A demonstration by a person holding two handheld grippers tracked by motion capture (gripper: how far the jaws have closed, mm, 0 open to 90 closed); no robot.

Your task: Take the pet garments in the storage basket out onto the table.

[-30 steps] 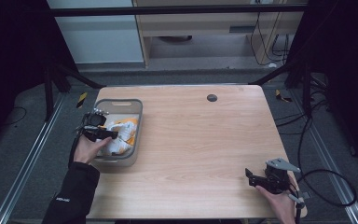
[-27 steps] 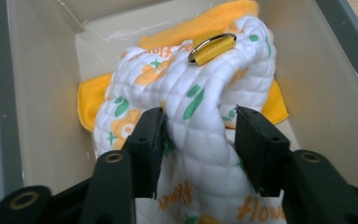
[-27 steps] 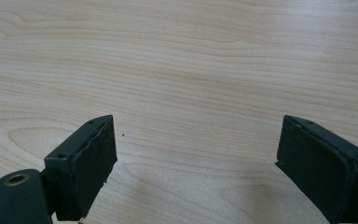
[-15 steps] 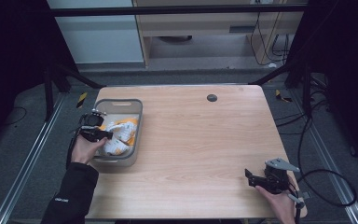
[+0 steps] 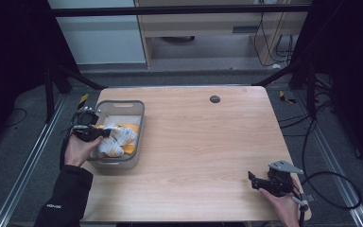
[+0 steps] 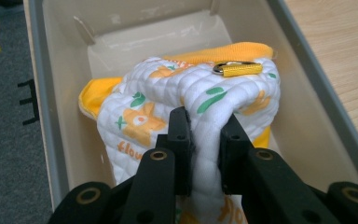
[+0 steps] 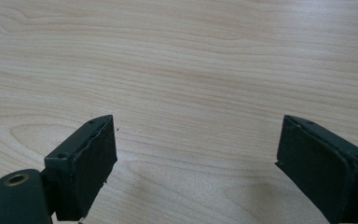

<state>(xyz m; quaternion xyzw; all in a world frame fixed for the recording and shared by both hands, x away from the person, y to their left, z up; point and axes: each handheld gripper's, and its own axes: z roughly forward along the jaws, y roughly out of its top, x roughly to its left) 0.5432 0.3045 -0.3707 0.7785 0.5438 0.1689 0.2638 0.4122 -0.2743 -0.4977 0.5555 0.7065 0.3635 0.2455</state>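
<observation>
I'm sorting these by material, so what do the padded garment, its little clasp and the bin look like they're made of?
Quilted garment: soft white printed fabric, seemingly cotton, with stitched diamond padding and orange ribbed trim. Clasp: shiny gold-coloured metal, judging by its glint. Bin: grey plastic, likely moulded, with smooth semi-gloss walls and rounded rim.

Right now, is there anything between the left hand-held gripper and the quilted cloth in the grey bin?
No. The left hand-held gripper is shut on a fold of the quilted cloth, which lies inside the grey bin. Nothing visible sits between the jaws and the fabric.
</observation>
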